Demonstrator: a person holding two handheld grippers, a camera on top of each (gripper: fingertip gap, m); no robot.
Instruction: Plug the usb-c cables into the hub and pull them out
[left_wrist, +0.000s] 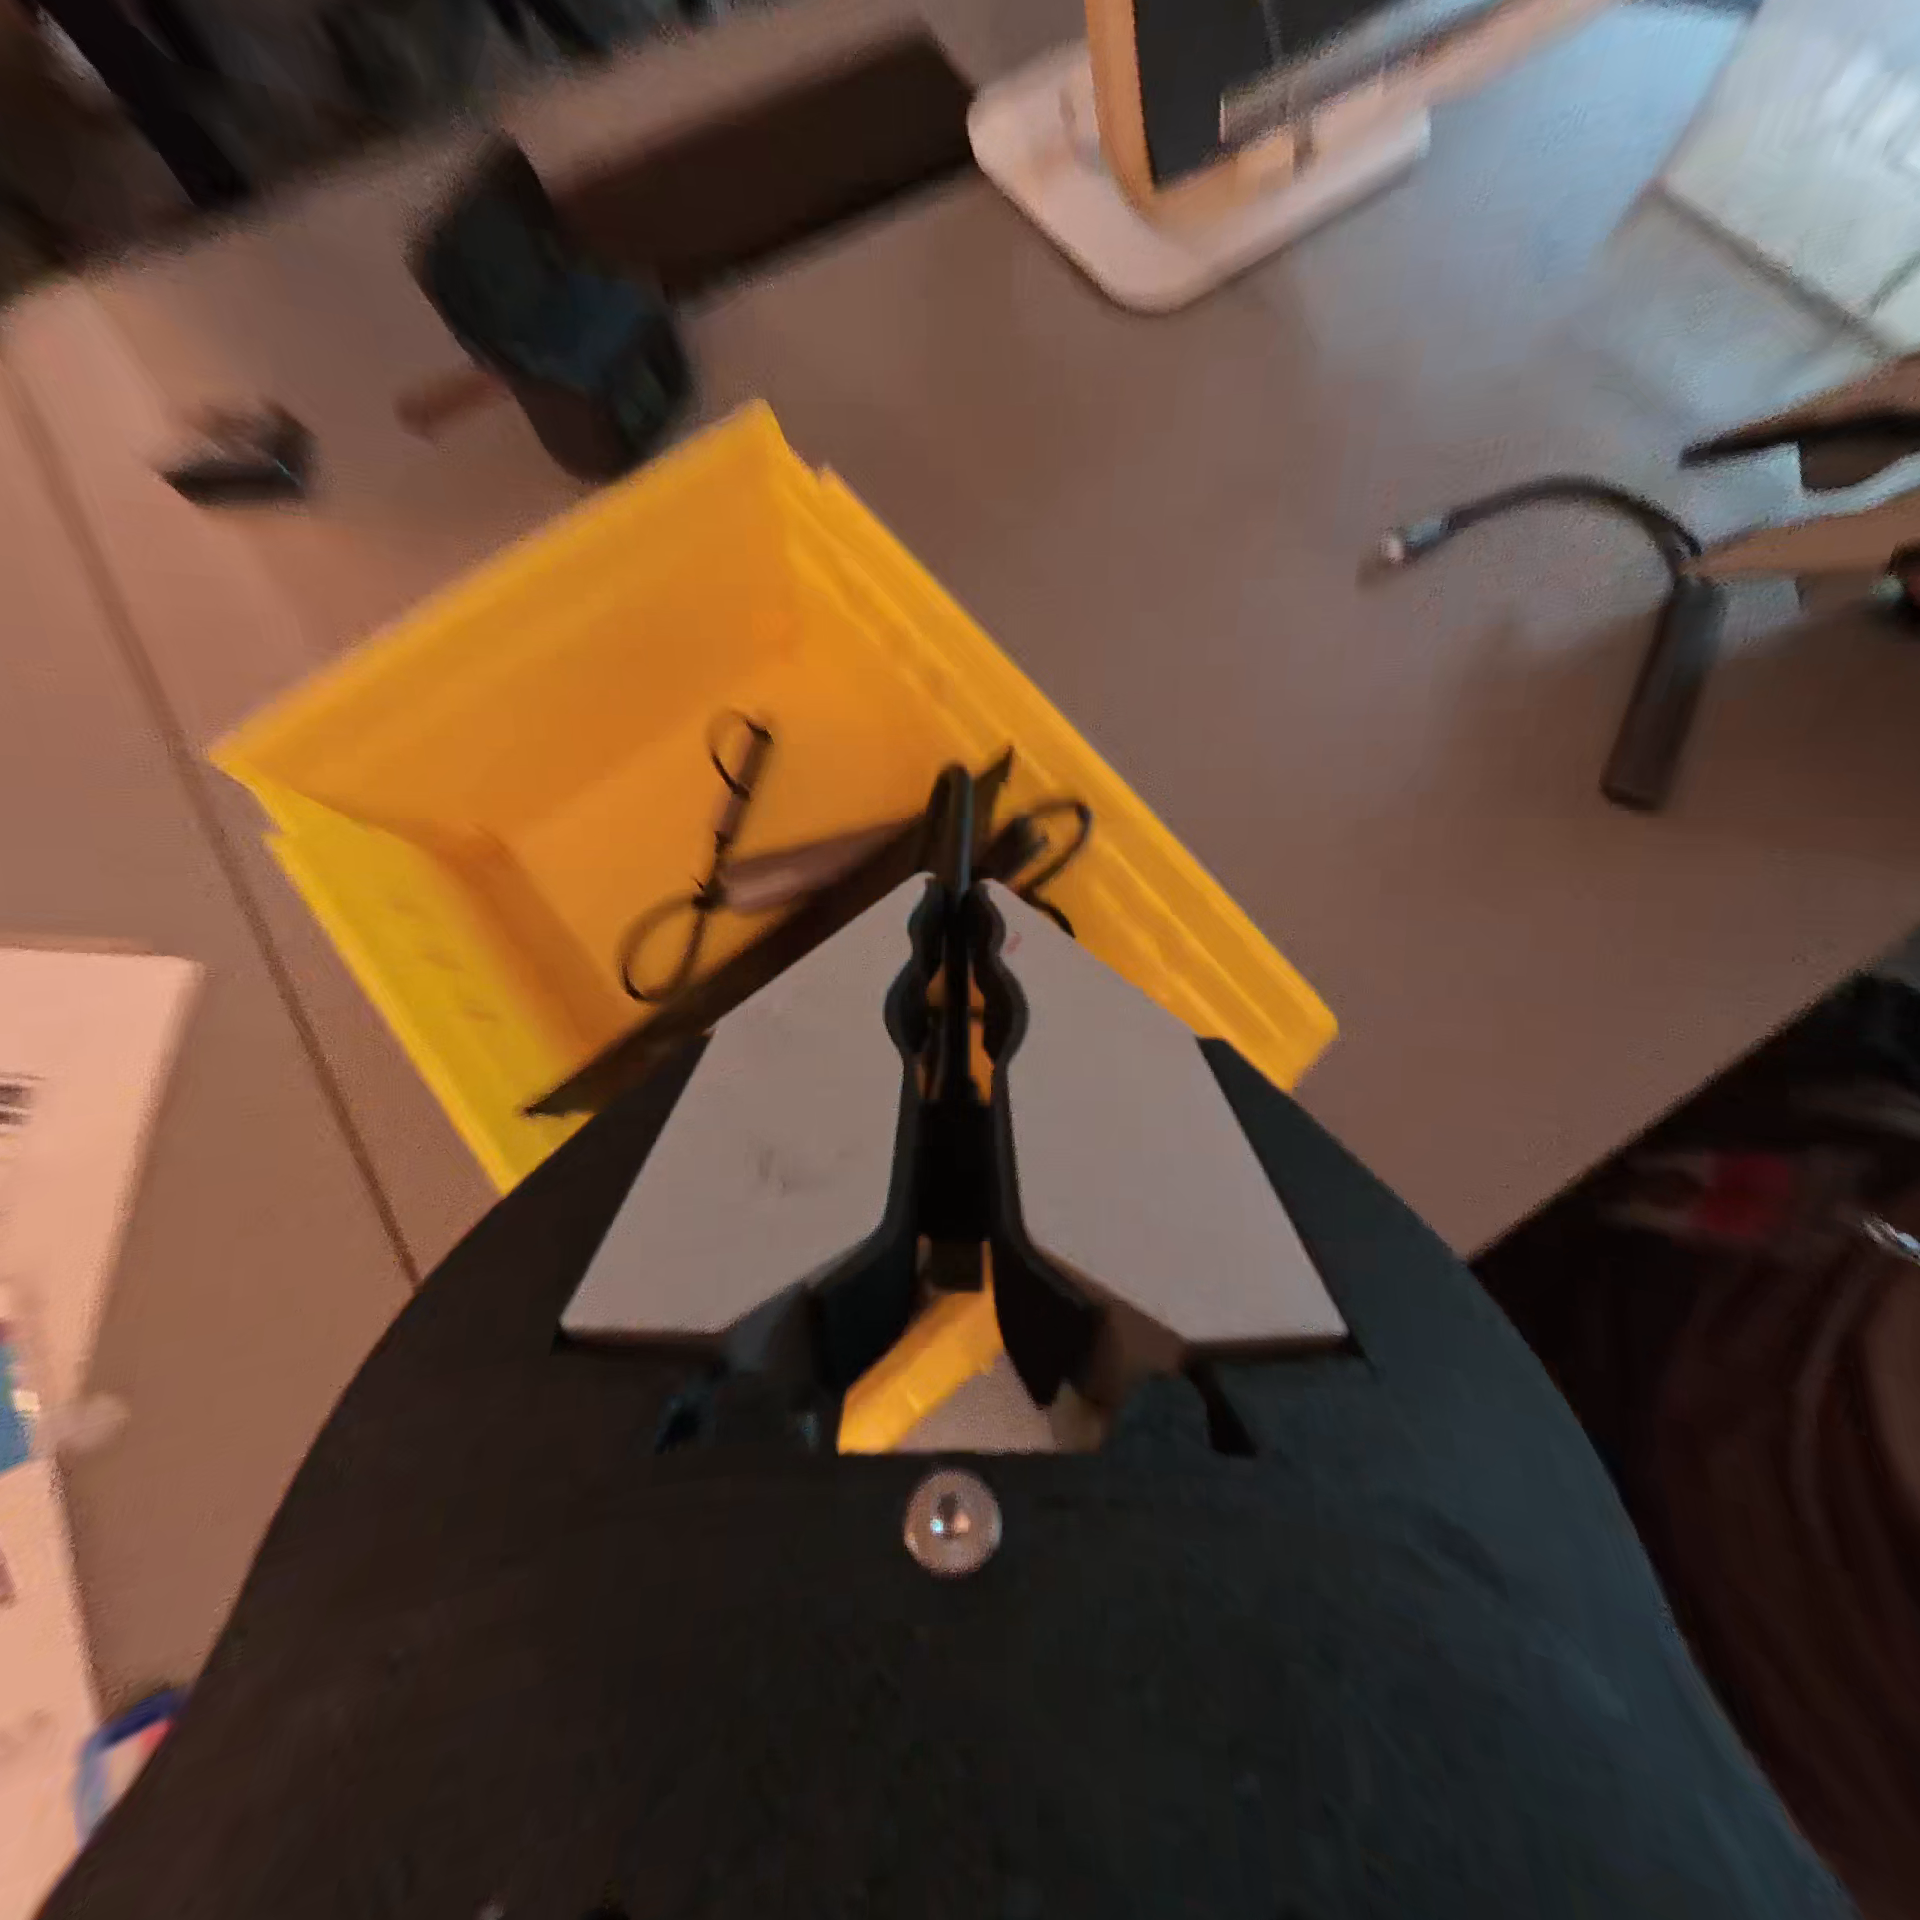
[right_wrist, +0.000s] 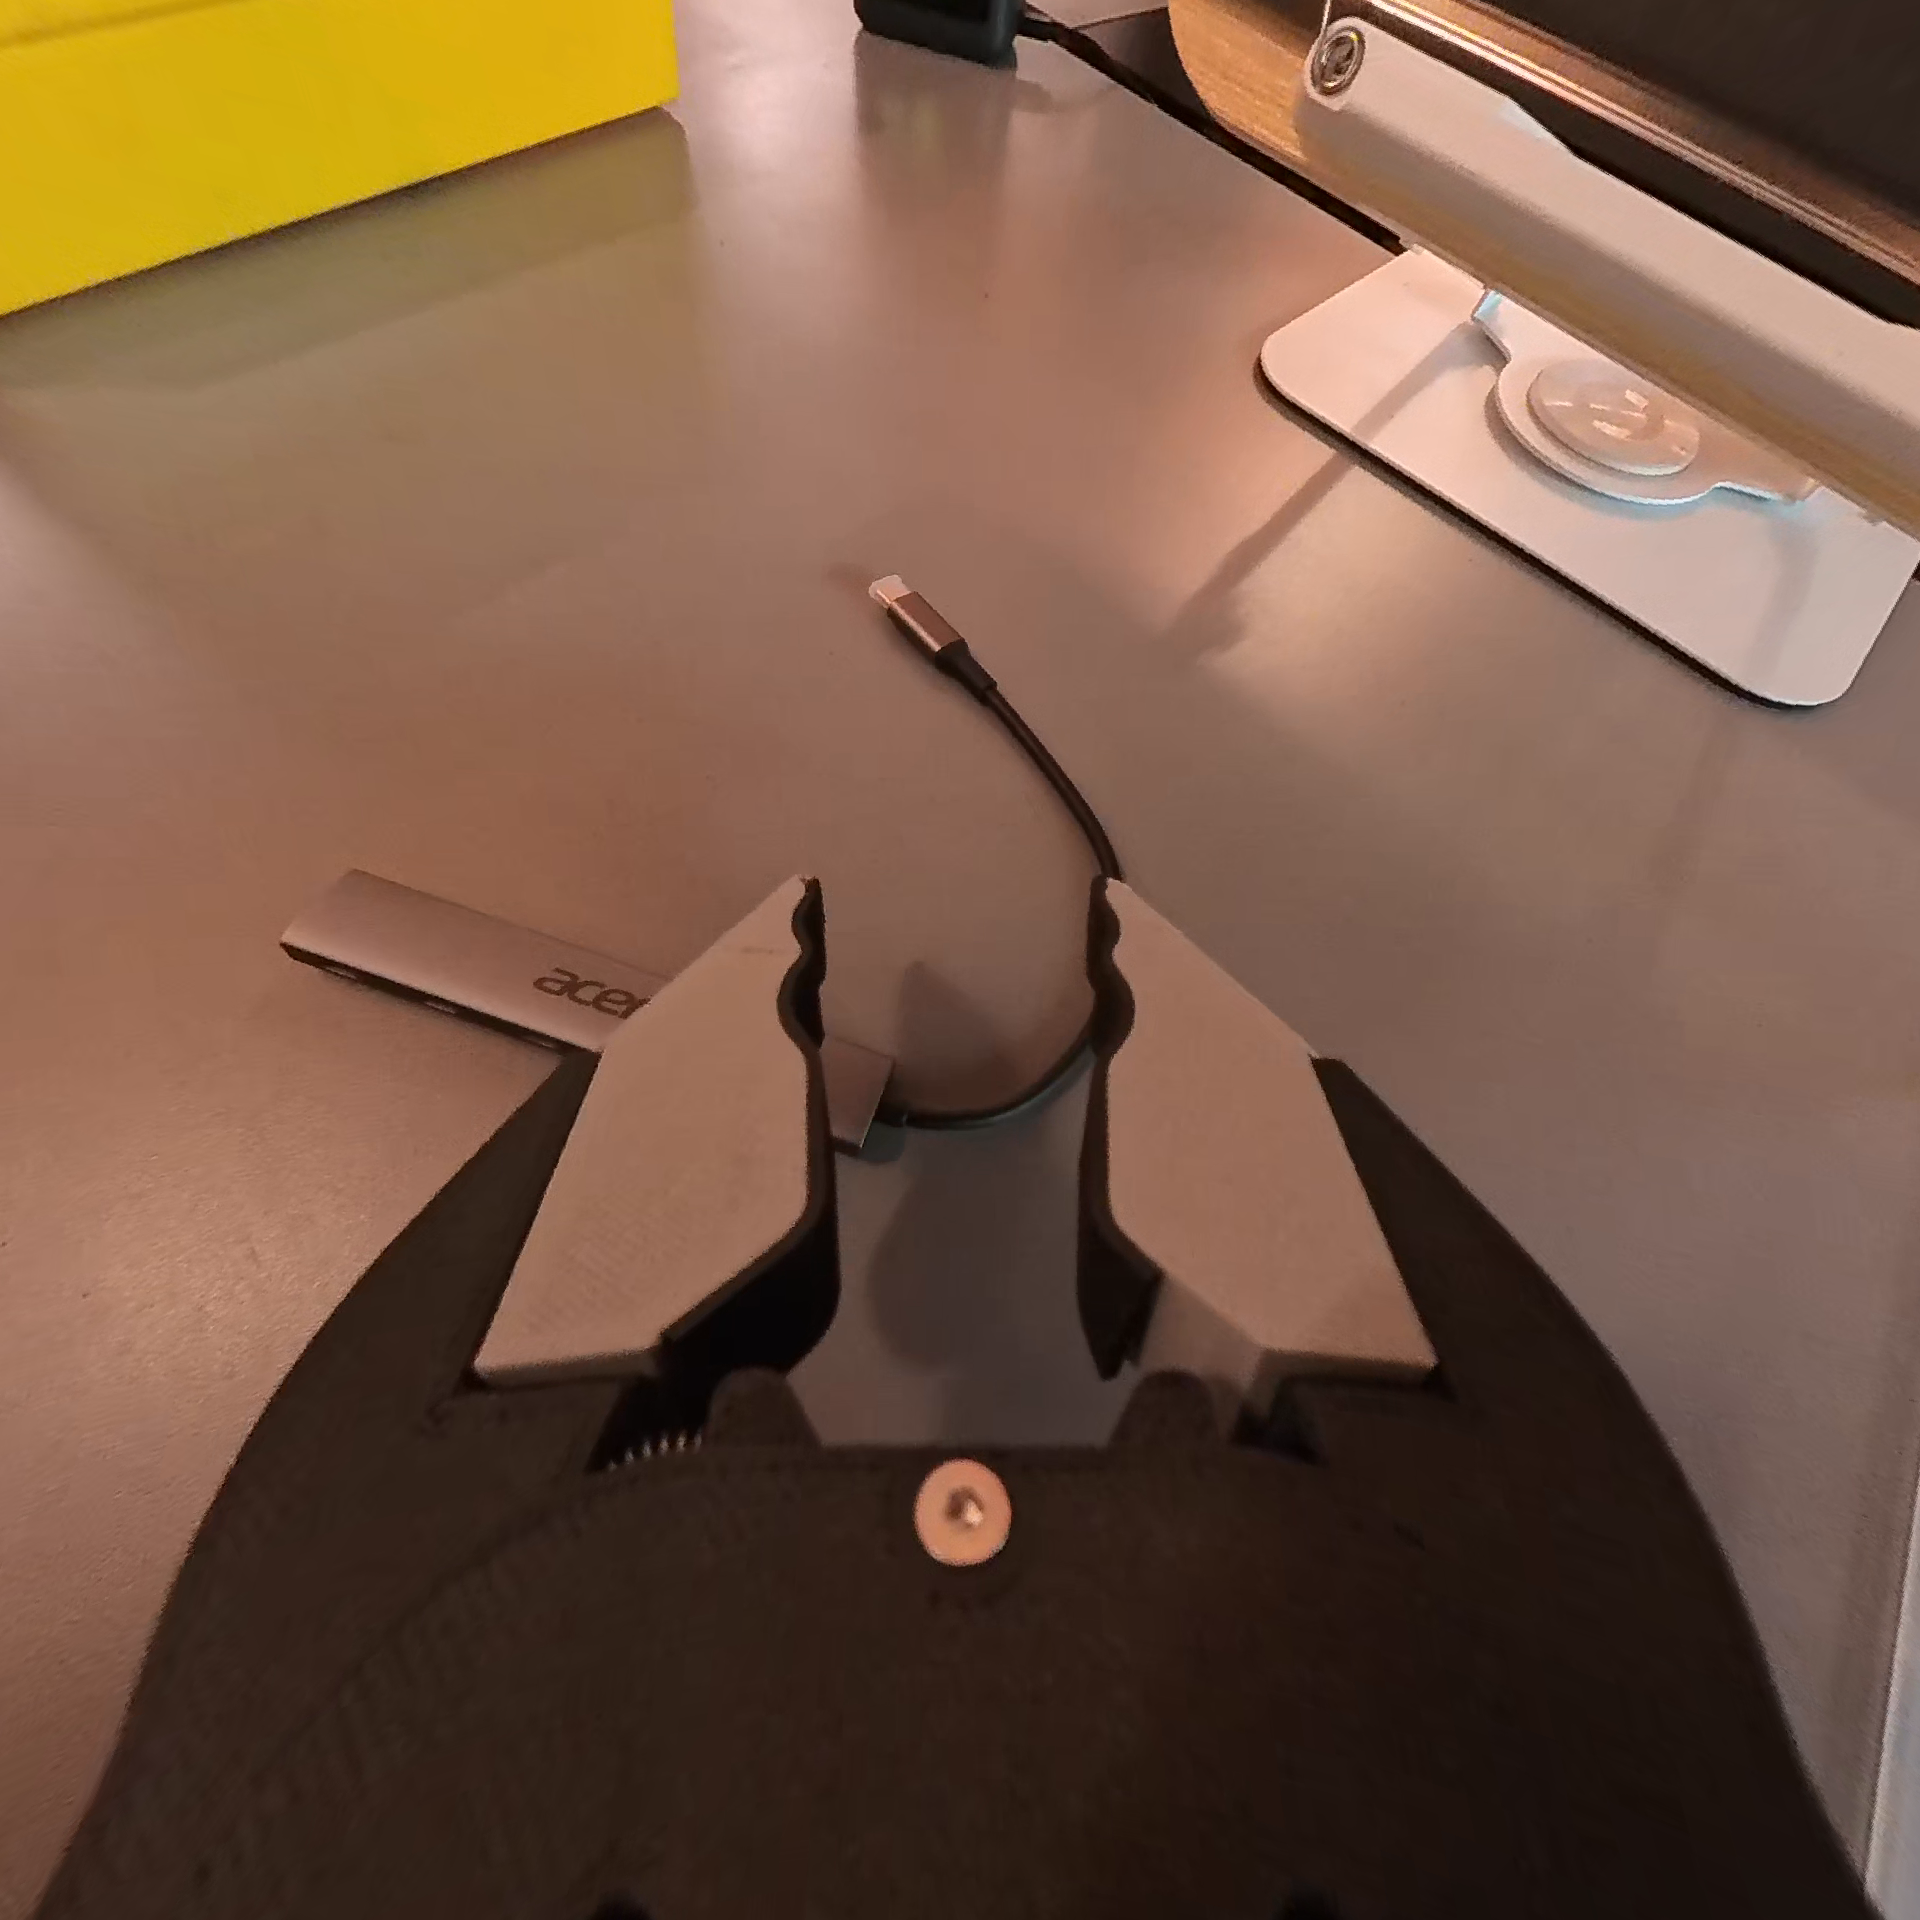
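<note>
In the left wrist view my left gripper (left_wrist: 958, 894) is shut on a thin black usb-c cable (left_wrist: 956, 821) and holds it over the open yellow bin (left_wrist: 582, 665). Another coiled black cable (left_wrist: 717, 862) lies on the bin floor. The grey hub (left_wrist: 1662, 686) lies far right on the table with its short cable tail (left_wrist: 1548, 499). In the right wrist view my right gripper (right_wrist: 956, 914) is open and empty, low over the hub (right_wrist: 416, 956). Its left finger (right_wrist: 707, 1101) covers the hub's near end. The hub's tail curls up to a silver plug (right_wrist: 914, 613).
A white monitor stand (right_wrist: 1558, 499) sits at the right rear, also in the left wrist view (left_wrist: 1174, 208). The yellow bin's wall (right_wrist: 312, 135) is at the upper left. A blurred black object (left_wrist: 561, 301) stands behind the bin. The table edge (left_wrist: 1558, 1174) runs at the right.
</note>
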